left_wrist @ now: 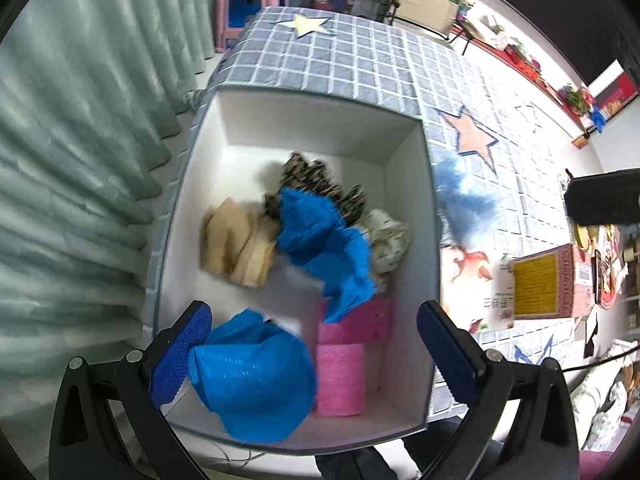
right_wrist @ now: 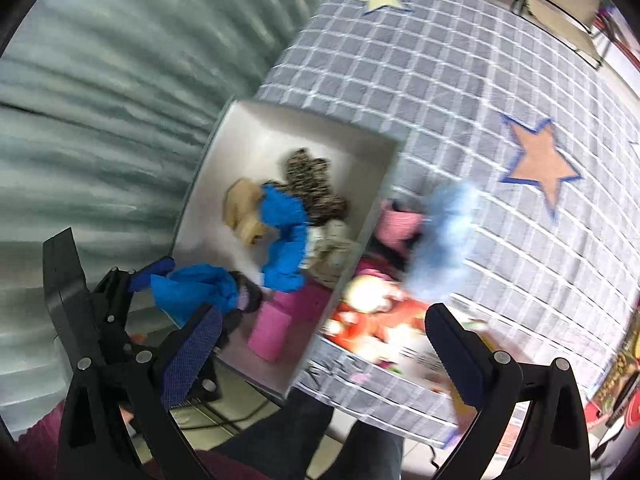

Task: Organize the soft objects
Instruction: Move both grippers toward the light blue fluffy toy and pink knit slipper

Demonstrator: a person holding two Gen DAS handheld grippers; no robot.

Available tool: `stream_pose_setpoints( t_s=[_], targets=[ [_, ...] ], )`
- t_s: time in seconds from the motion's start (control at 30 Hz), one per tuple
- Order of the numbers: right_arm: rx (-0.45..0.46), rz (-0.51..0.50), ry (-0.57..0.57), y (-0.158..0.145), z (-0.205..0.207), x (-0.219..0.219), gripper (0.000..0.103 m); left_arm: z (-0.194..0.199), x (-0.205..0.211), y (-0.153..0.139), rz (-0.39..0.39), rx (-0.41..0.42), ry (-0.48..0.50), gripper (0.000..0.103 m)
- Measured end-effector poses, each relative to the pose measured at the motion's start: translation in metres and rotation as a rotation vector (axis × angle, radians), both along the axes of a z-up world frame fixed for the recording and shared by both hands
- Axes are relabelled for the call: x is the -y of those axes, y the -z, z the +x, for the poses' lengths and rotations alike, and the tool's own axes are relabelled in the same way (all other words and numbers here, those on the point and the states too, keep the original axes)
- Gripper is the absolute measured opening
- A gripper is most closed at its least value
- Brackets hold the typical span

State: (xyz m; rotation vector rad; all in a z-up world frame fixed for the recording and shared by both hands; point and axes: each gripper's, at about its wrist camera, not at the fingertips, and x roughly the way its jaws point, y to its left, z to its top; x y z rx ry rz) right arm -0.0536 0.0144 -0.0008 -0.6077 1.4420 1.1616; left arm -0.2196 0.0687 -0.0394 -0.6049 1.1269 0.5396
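A white box (left_wrist: 408,216) stands on the checked tablecloth and holds soft things: a tan cloth (left_wrist: 236,240), a leopard-print piece (left_wrist: 308,176), a long blue cloth (left_wrist: 320,240), a white patterned cloth (left_wrist: 390,240) and two pink foam blocks (left_wrist: 340,376). My left gripper (left_wrist: 316,316) hangs open above the box's near end. A crumpled blue cloth (left_wrist: 252,376) lies against its left pad; the other pad is well clear of it. My right gripper (right_wrist: 324,314) is open over the box's right wall with nothing between its fingers. A light blue fluffy piece (right_wrist: 440,240) lies outside the box.
A red and white plush toy (right_wrist: 372,312) and a pink item (right_wrist: 400,220) lie by the box's right wall. Books (left_wrist: 536,284) sit further right on the cloth. A grey-green curtain (left_wrist: 80,160) hangs close on the left. A person's legs (right_wrist: 304,436) show below the table edge.
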Motion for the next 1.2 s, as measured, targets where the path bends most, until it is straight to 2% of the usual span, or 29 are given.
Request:
stream_pose_setpoints(
  t_s=[0.27,0.43,0.53,0.73,1.0,1.2],
  targets=[
    [0.0,-0.07,0.124,-0.011,0.082,0.049,0.102,0.039,0.017,-0.016,0.01,0.017,0.1,0.103],
    [0.024,-0.168,0.149,0.003,0.122,0.072,0.102,0.06,0.025,-0.022,0.018,0.018,0.137,0.103],
    [0.016,-0.203,0.136,0.016,0.139,0.072,0.102,0.07,0.026,-0.022,0.016,0.011,0.134,0.103],
    [-0.012,-0.267,0.002,0.052,0.147,0.032,0.102,0.077,0.03,-0.021,0.023,-0.016,0.112,0.103],
    [-0.098,-0.328,-0.181,0.117,0.124,-0.038,0.102,0.08,0.037,-0.019,0.022,-0.057,0.054,0.103],
    [-0.153,-0.339,-0.254,0.154,0.104,-0.069,0.102,0.081,0.044,-0.015,0.002,-0.085,0.012,0.103]
  ],
)
